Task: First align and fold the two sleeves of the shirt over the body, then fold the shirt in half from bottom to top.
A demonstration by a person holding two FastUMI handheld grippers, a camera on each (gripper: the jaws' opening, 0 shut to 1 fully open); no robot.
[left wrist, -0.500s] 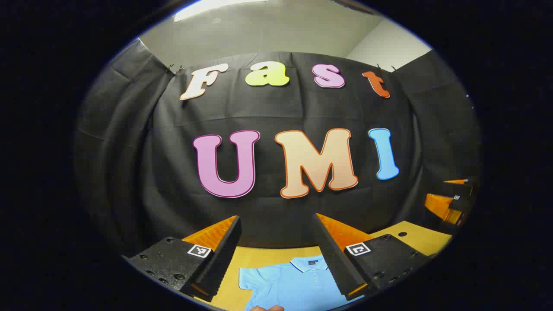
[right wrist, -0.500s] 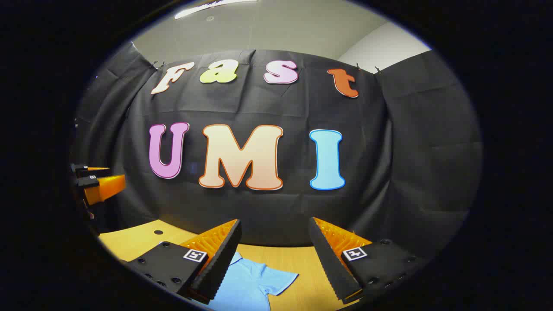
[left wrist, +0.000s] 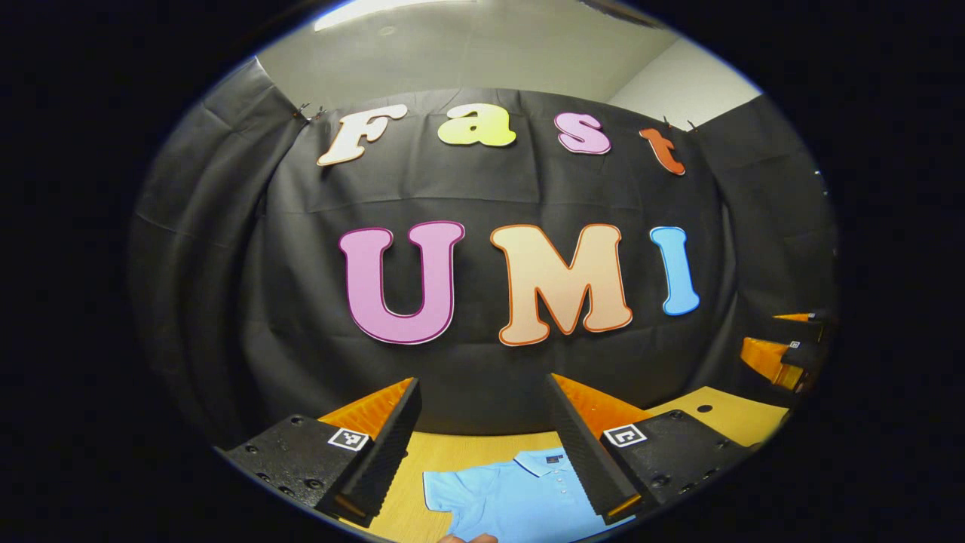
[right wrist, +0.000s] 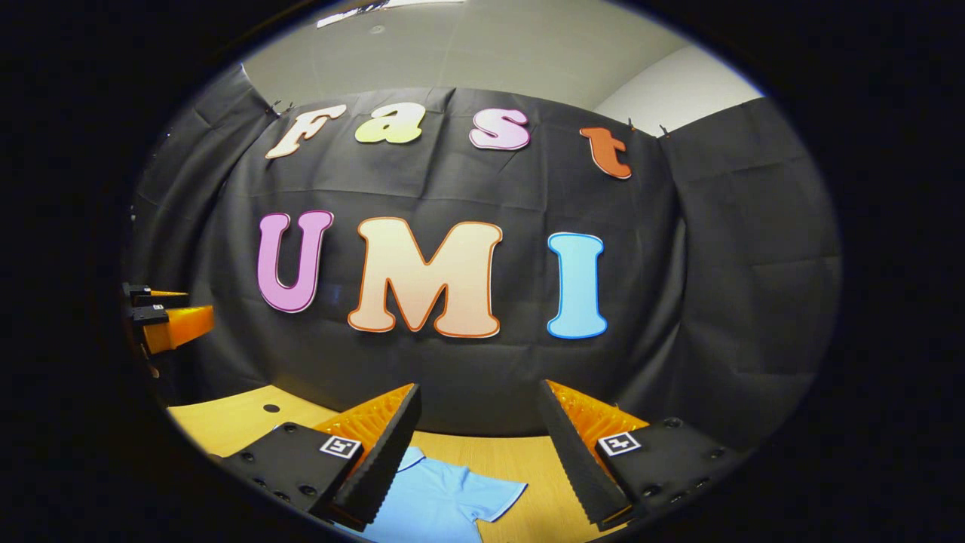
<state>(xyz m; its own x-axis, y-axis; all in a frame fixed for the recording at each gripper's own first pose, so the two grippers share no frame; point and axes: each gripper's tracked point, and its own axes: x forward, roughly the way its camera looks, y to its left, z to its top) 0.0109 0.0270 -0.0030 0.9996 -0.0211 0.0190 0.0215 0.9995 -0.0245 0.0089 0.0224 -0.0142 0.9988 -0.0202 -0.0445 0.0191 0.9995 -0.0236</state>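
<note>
A light blue polo shirt (left wrist: 513, 498) lies flat on the yellow wooden table (left wrist: 724, 415), collar toward the booth wall. My left gripper (left wrist: 482, 381) hovers above it, open, with nothing between its fingers; the collar and one short sleeve show in the gap. In the right gripper view the shirt (right wrist: 445, 501) shows its other sleeve below my right gripper (right wrist: 479, 386), which is also open and holds nothing. Each gripper appears at the edge of the other's view: the right gripper (left wrist: 784, 351) and the left gripper (right wrist: 162, 320). Both are held well above the table.
The black cloth wall stands close behind the table's far edge. A small round hole (left wrist: 703, 408) sits in the tabletop near the right gripper's side, and the hole (right wrist: 270, 408) also appears in the right gripper view. A fingertip (left wrist: 467, 538) pokes in at the bottom of the left gripper view.
Both grippers have drifted only slightly, so the shirt and wall sit a little differently in each view. The finger gaps are unchanged and the shirt has not moved.
</note>
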